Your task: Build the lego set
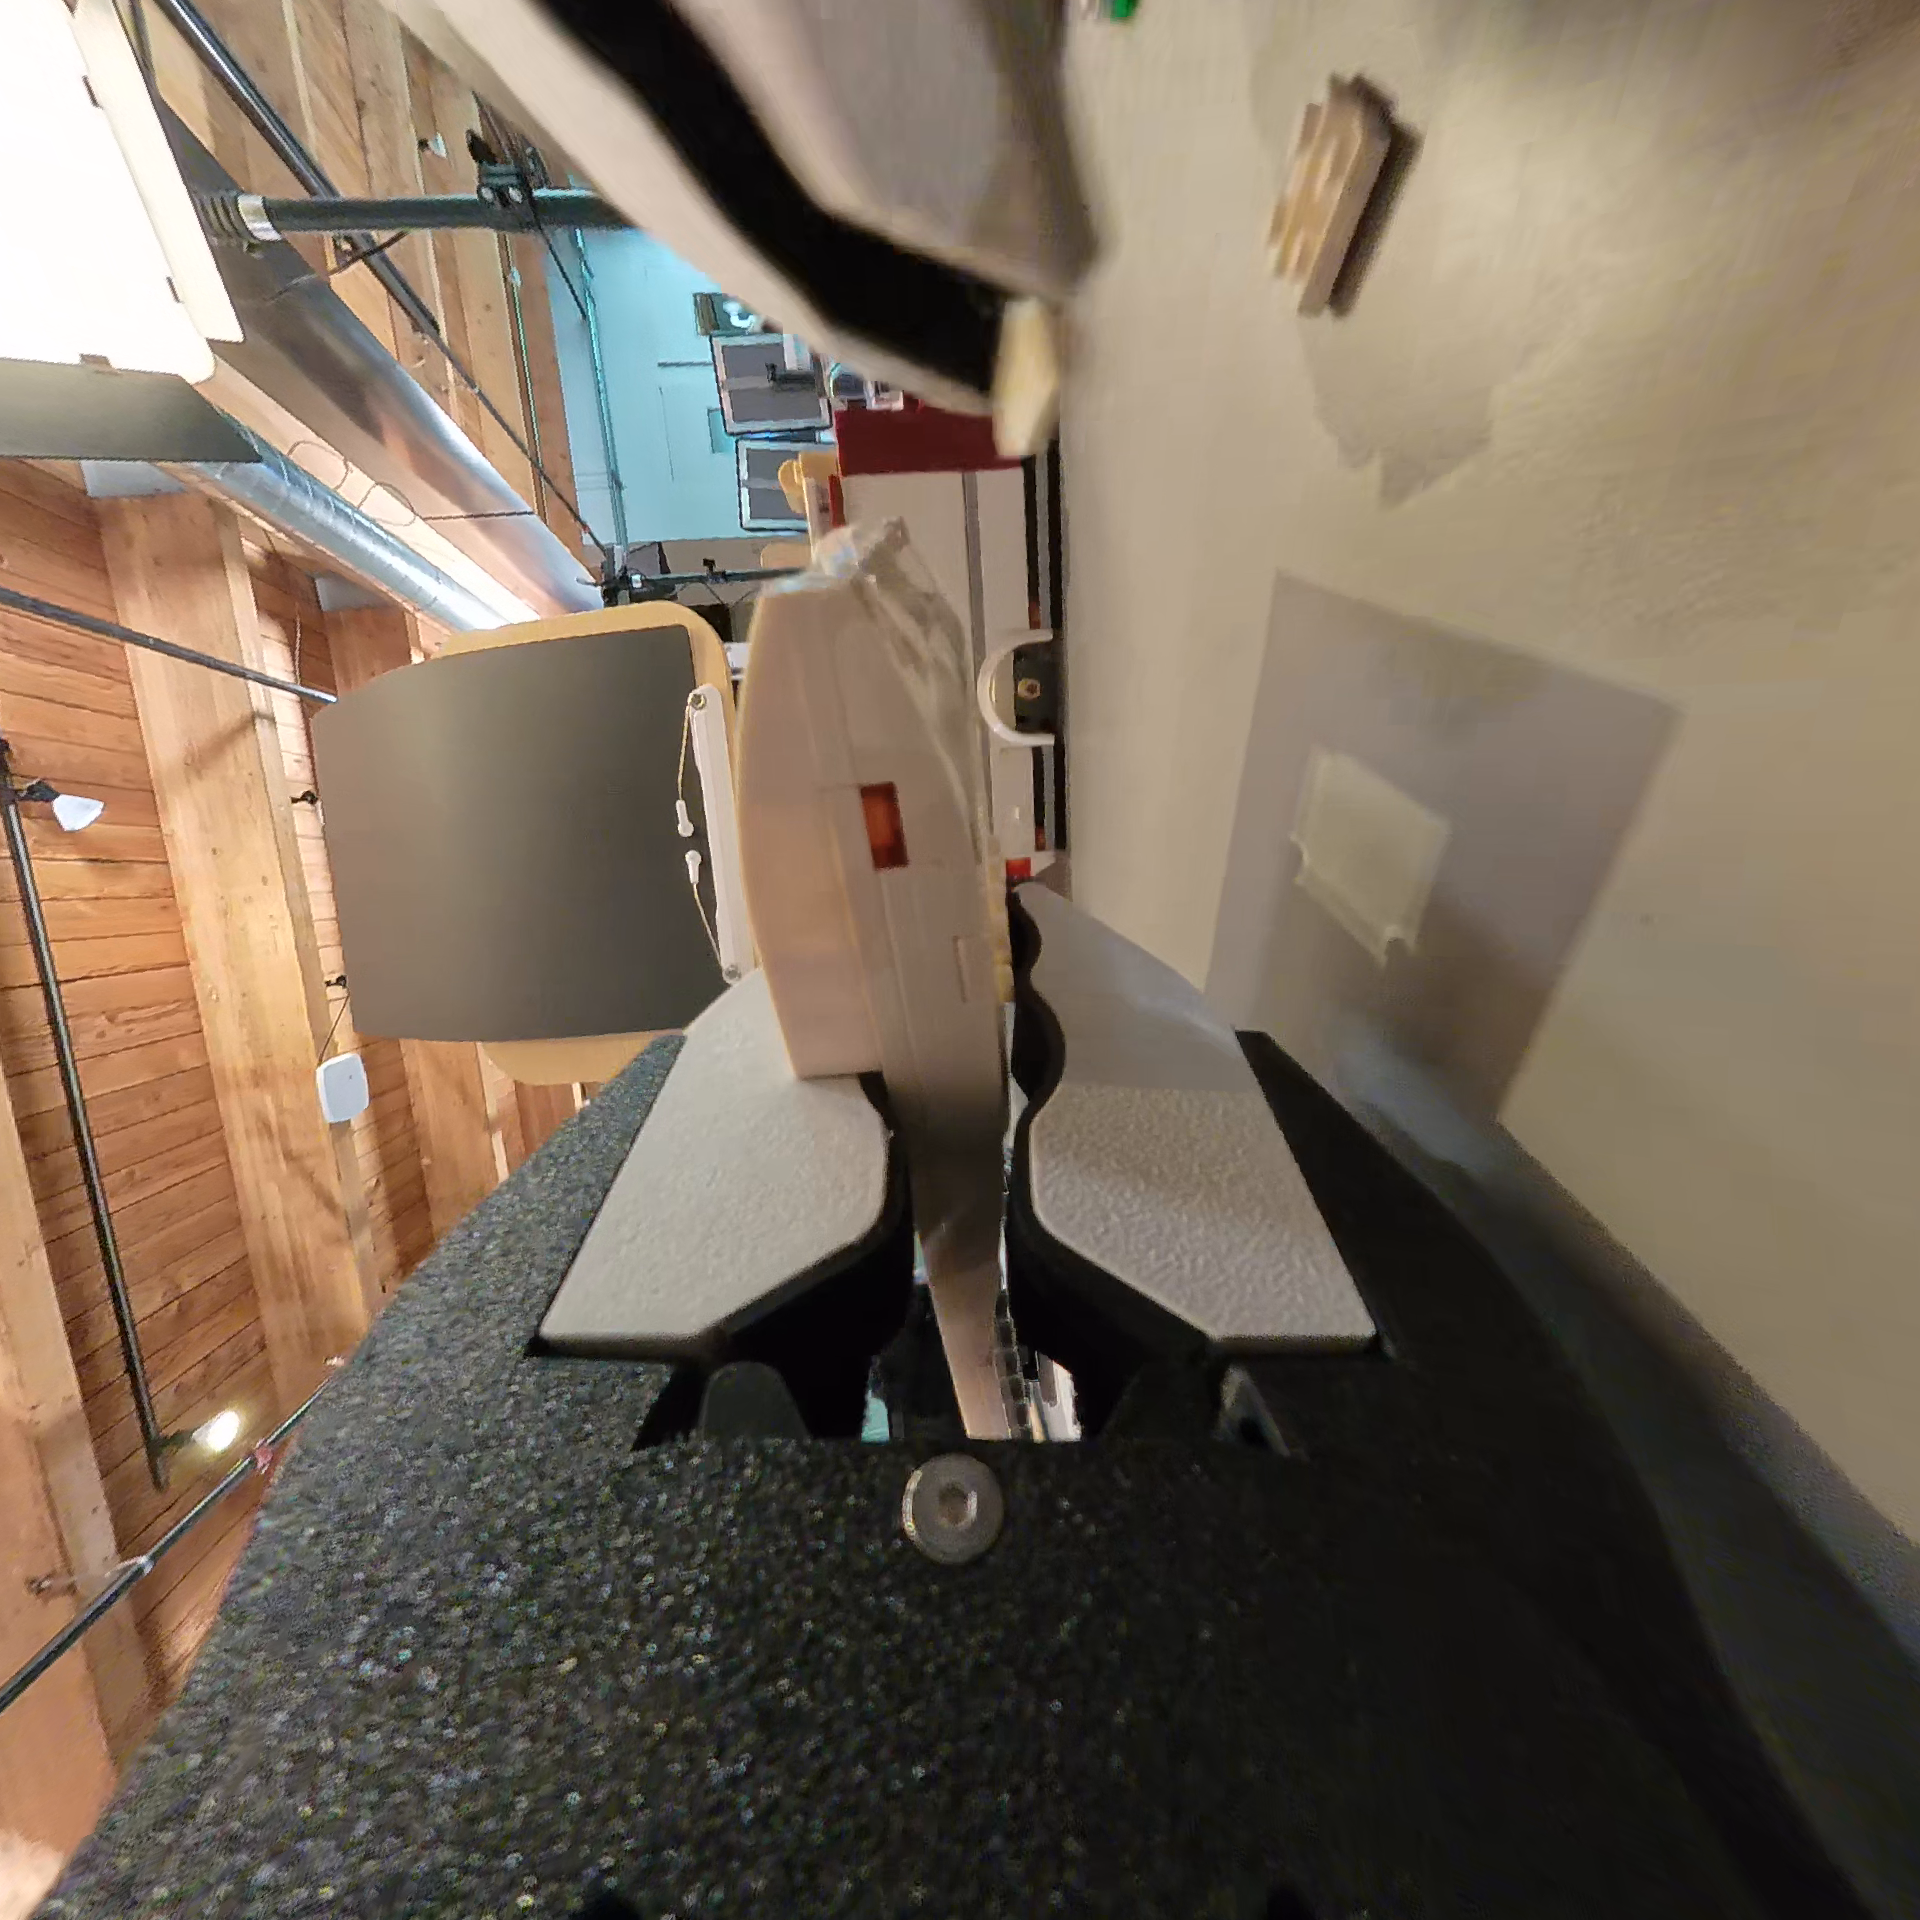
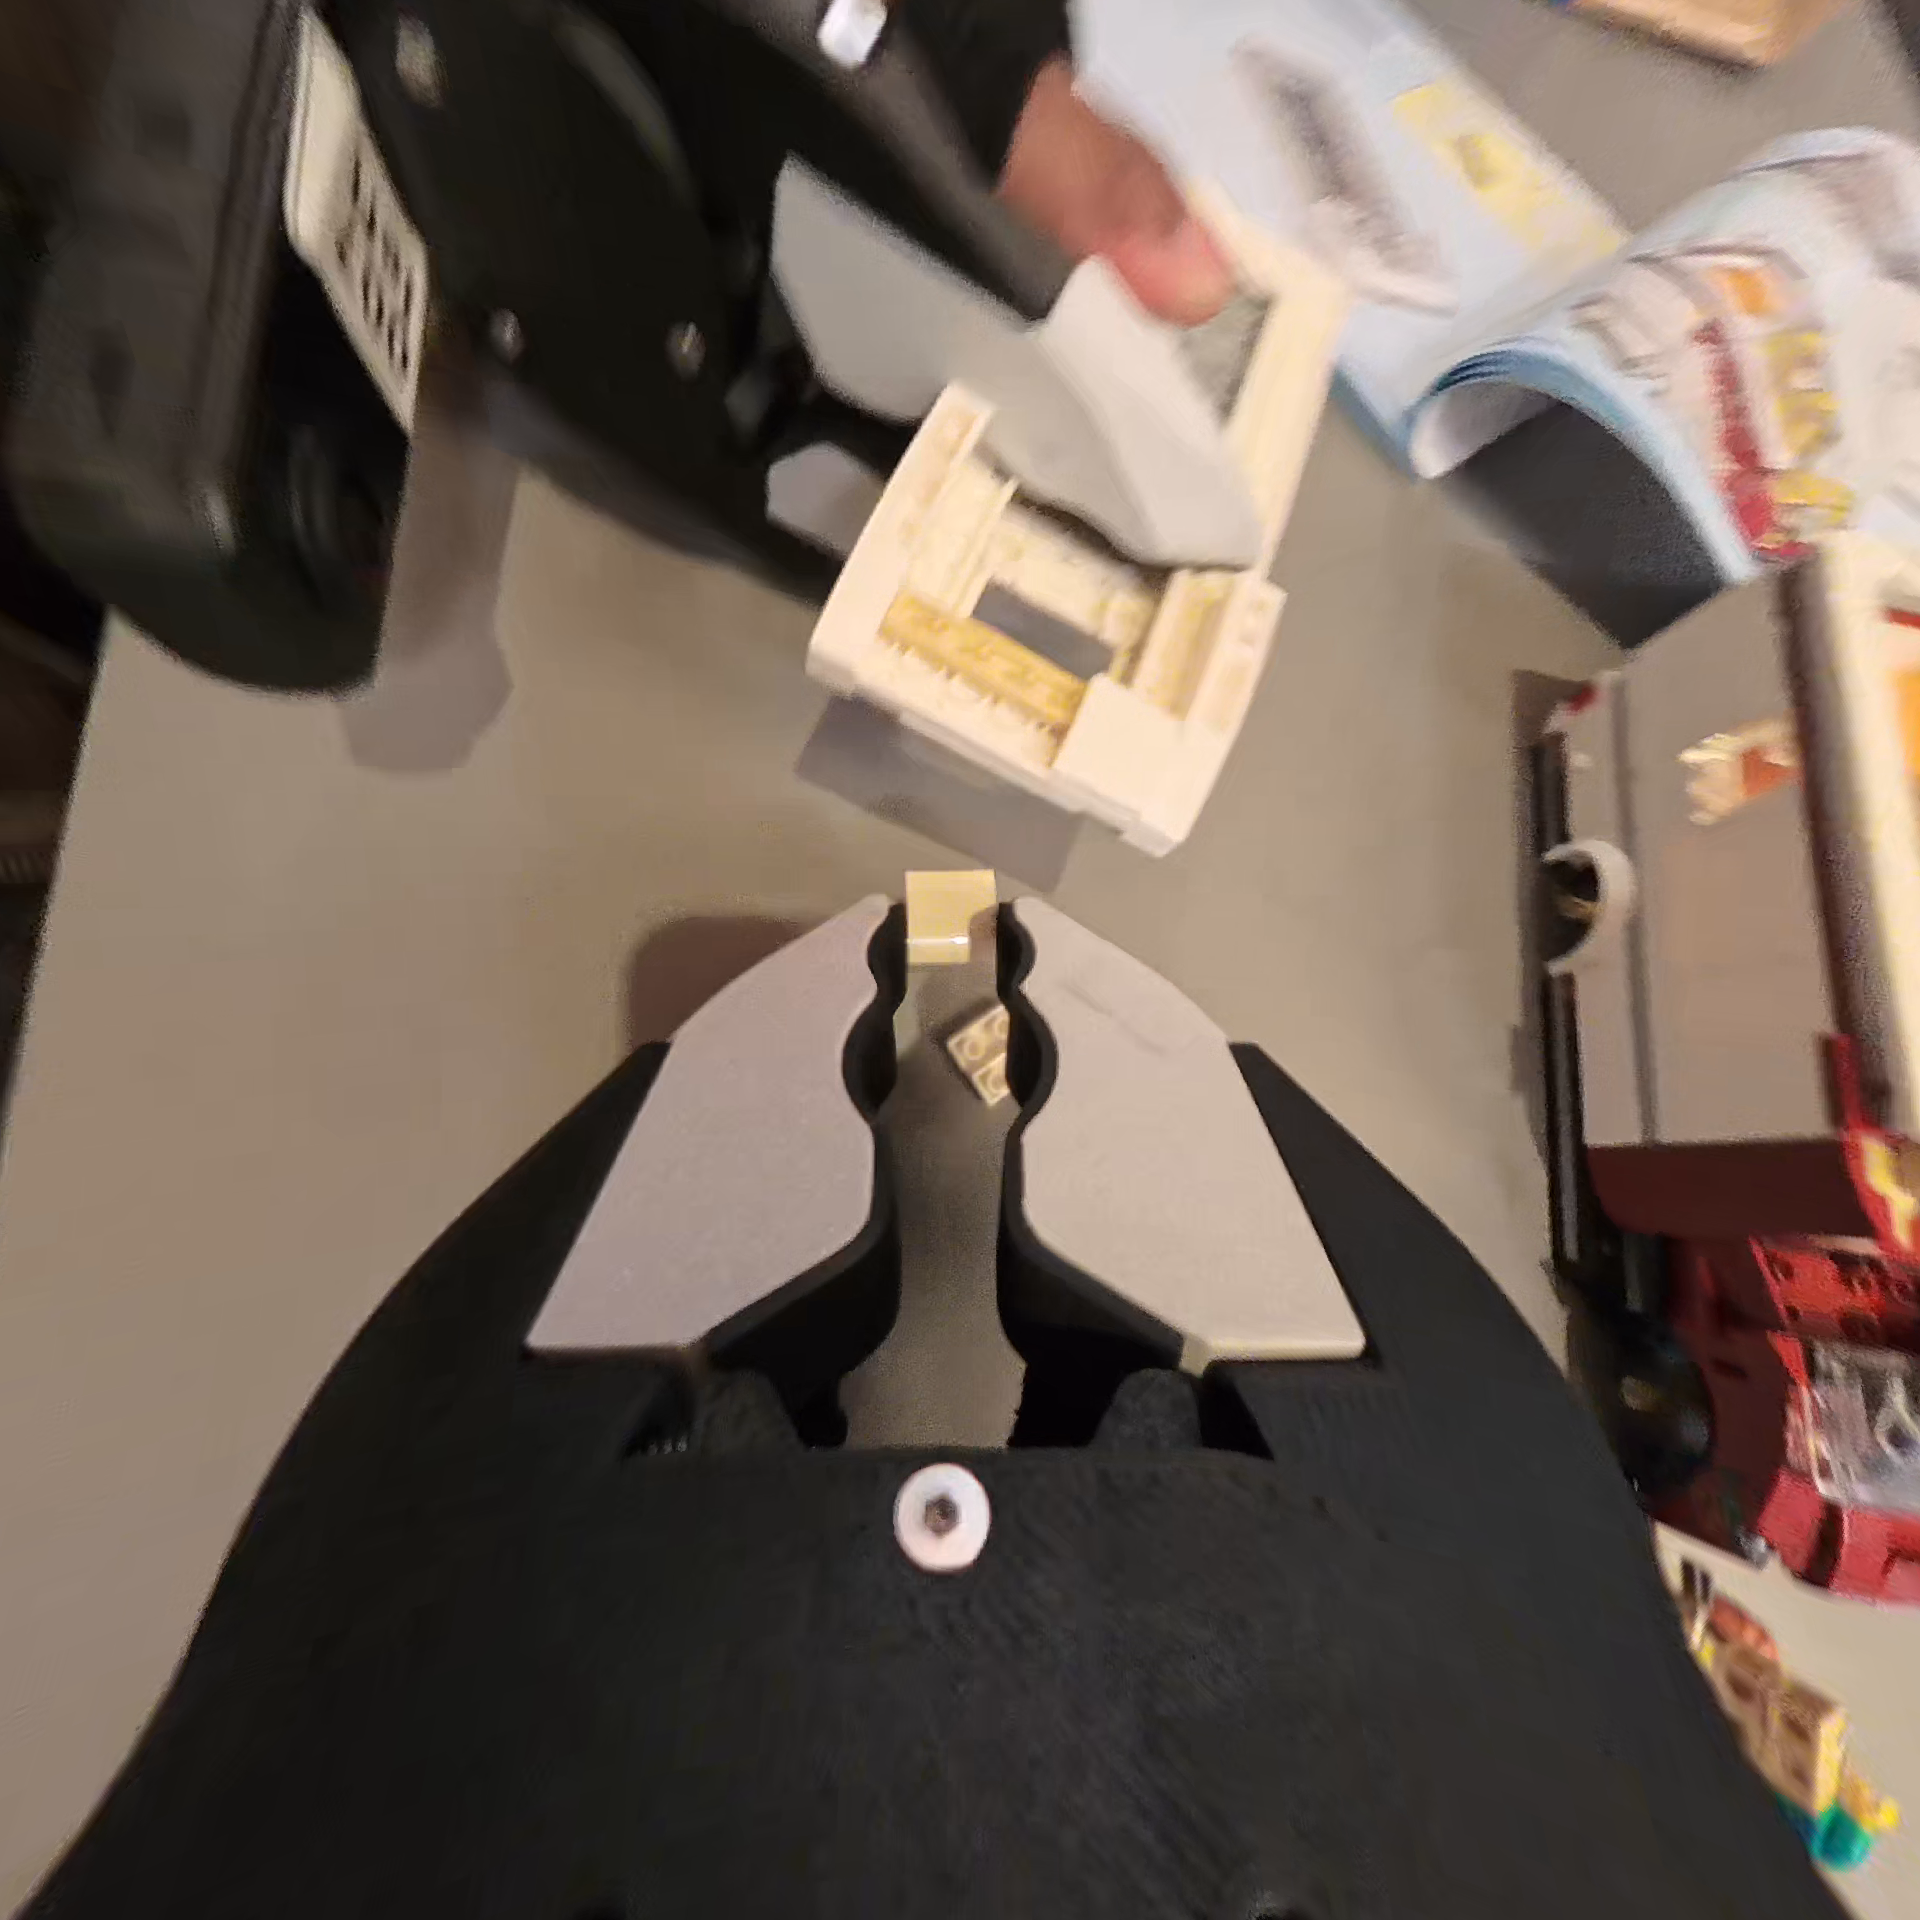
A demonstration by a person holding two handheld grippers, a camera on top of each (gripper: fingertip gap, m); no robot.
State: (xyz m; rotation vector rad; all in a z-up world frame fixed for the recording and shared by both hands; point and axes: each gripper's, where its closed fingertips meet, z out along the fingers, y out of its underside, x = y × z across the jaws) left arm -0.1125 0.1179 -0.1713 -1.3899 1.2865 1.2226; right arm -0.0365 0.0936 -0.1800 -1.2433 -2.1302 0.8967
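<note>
Left claw (image 1: 940, 997), centre frame, clamps a white brick assembly (image 1: 862, 831) held edge-on beside the counter (image 1: 1558, 416).

Right claw (image 2: 948, 935), nearly shut, pinches a small tan brick (image 2: 943, 920) at its tips; assembly hangs just above, upper centre. A grey studded piece (image 2: 982, 1049) lies on the counter beneath.

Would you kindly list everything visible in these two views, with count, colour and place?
Cream-white brick-built assembly: one, clamped in the left tool, above the table.
Small tan brick: one, between the right tool's tips.
Small grey studded plate: one, on the table below the right tool.
Grey table: one.
Open instruction booklet: one, pale blue, far right.
Dark red brick-built model: one, right edge.
Black-fronted chair: one, beyond the table.
Left tool: shut on the assembly.
Right tool: shut on the tan brick.
</note>
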